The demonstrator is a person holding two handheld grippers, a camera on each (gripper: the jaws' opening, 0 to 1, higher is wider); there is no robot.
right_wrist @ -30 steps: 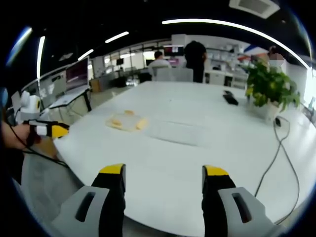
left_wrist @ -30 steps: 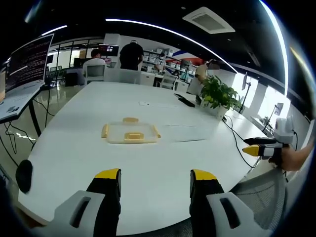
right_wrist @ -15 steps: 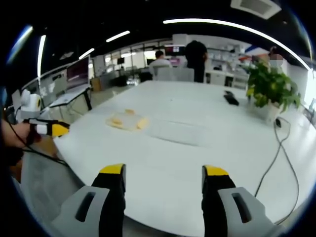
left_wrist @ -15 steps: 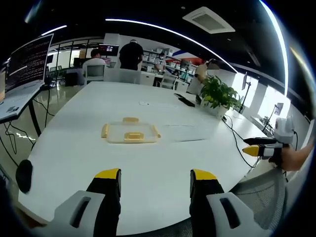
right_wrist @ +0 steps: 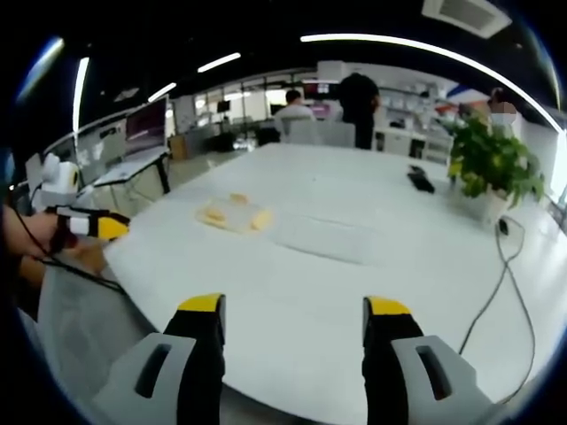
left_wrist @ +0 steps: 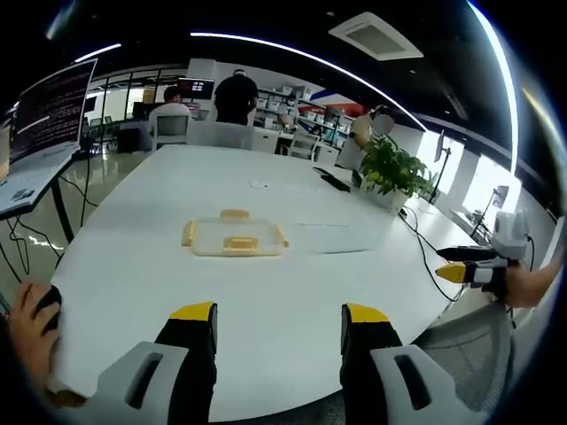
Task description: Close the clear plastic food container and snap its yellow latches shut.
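A clear plastic food container [left_wrist: 233, 237] with yellow latches lies flat on the white table [left_wrist: 133, 266], well ahead of my left gripper [left_wrist: 278, 320], which is open and holds nothing. In the right gripper view the same container [right_wrist: 232, 215] sits far off to the left of centre, and a clear flat lid [right_wrist: 321, 237] lies on the table to its right. The lid [left_wrist: 341, 236] also shows beside the container in the left gripper view. My right gripper [right_wrist: 299, 312] is open and empty. The right gripper [left_wrist: 465, 270] enters the left gripper view at the far right; the left gripper [right_wrist: 89, 226] shows at the far left of the right gripper view.
A potted plant [left_wrist: 392, 177] stands at the table's far right with a cable [left_wrist: 425, 252] trailing from it. A dark phone [left_wrist: 332, 181] lies near it. A hand [left_wrist: 31, 323] rests by a black mouse [left_wrist: 46, 298] at the table's left edge. Monitors [left_wrist: 49, 111] and people [left_wrist: 236, 97] are behind.
A hand has come onto the black mouse at the left edge of the left gripper view. The right gripper view has shifted slightly. Container and lid have not moved.
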